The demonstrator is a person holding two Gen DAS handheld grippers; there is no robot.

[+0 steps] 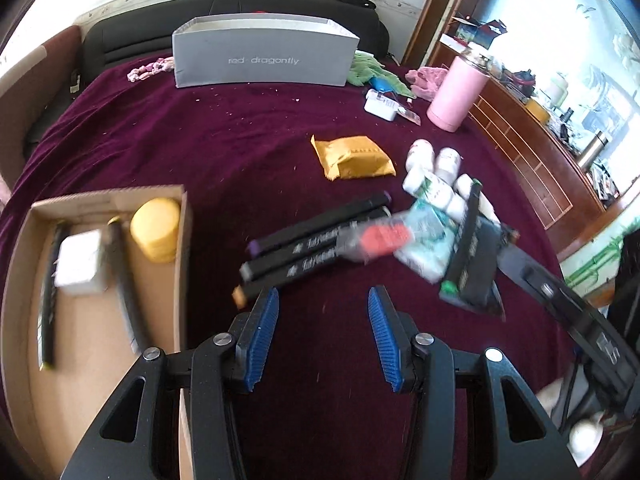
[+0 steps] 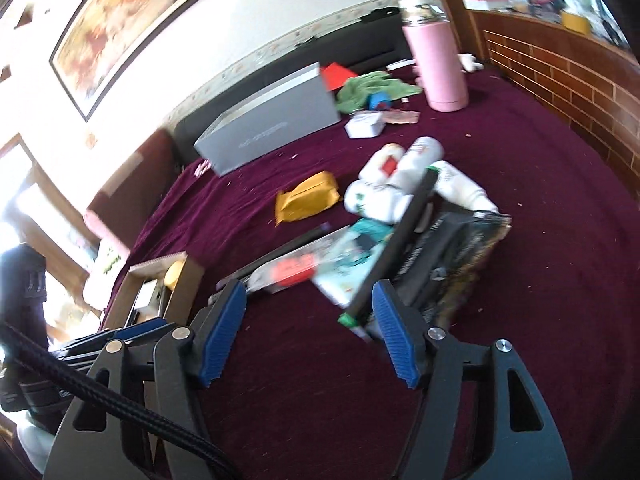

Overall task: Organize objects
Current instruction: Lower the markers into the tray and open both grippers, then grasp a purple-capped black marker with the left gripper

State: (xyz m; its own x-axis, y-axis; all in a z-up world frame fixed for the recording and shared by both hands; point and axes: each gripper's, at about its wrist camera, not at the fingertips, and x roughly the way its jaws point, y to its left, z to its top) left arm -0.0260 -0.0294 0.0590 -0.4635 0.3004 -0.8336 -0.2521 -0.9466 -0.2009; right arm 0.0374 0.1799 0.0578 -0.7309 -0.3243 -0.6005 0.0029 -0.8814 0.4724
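A pile lies on the maroon cloth: black markers [image 1: 312, 240], a clear packet with a red item [image 1: 380, 238], a teal packet [image 1: 428, 236], white bottles [image 1: 436, 176], a green-capped marker [image 1: 464, 240] and a yellow pouch [image 1: 352, 156]. A cardboard box [image 1: 184, 240] on the left holds a yellow jar [image 1: 156, 228], a white block and two pens. My left gripper [image 1: 324, 304] is open and empty, just short of the markers. My right gripper [image 2: 308, 300] is open and empty, near the green-capped marker [image 2: 392, 248] and the red packet [image 2: 292, 270]. The box also shows in the right wrist view [image 2: 184, 280].
A grey shoebox [image 1: 264, 60] stands at the back. A pink flask [image 1: 456, 92], a white charger [image 1: 380, 104] and green cloth [image 1: 368, 72] lie back right. A wooden cabinet [image 1: 528, 152] borders the right side. A dark pouch [image 2: 460, 260] lies under the pile.
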